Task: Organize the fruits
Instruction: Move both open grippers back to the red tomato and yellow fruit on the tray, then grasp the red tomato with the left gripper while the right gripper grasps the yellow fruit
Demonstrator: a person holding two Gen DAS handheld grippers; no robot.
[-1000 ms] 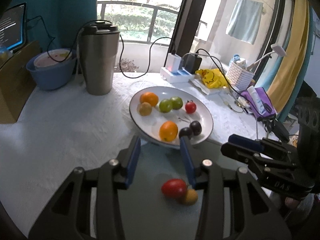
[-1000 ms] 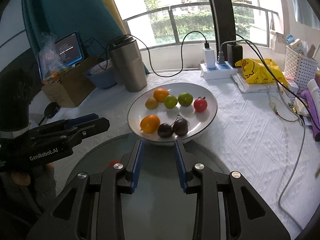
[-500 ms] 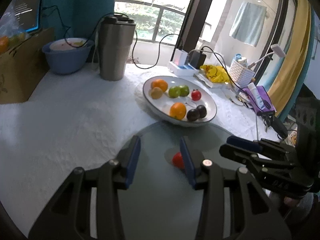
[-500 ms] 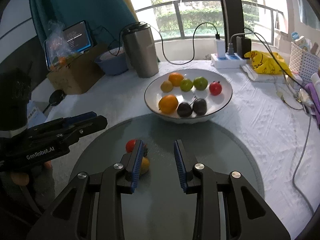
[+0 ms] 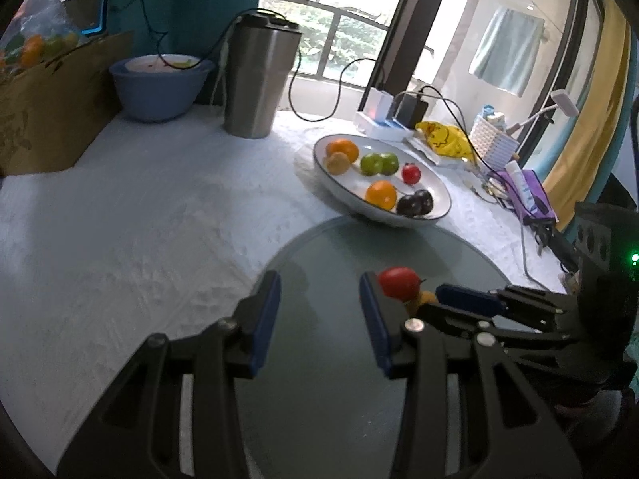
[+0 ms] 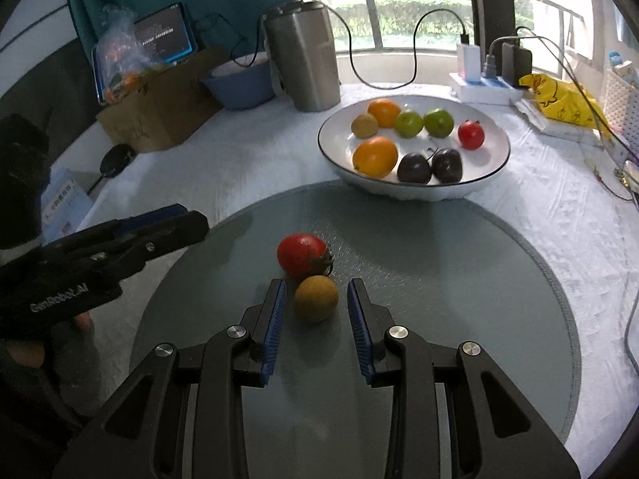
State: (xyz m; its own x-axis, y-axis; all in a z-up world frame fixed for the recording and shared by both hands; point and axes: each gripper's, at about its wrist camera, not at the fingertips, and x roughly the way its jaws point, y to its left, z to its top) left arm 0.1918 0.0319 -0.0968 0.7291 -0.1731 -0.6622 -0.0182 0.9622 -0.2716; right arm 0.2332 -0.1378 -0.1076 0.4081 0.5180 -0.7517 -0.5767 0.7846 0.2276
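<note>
Each gripper [image 6: 315,295] is black with silver screws, blue ribbed pads [image 6: 275,319] and white "GenRobot.AI" lettering.

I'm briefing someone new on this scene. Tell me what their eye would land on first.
First, the red tomato and small yellow fruit alone on the round grey mat, the yellow one between the open fingers of the right gripper. Behind the mat, the white plate of oranges, green, red and dark fruits. The left gripper hangs open over bare mat.

red tomato [image 6: 301,254], yellow-brown fruit [image 6: 316,298], white navy-rimmed plate [image 6: 499,169]
</note>
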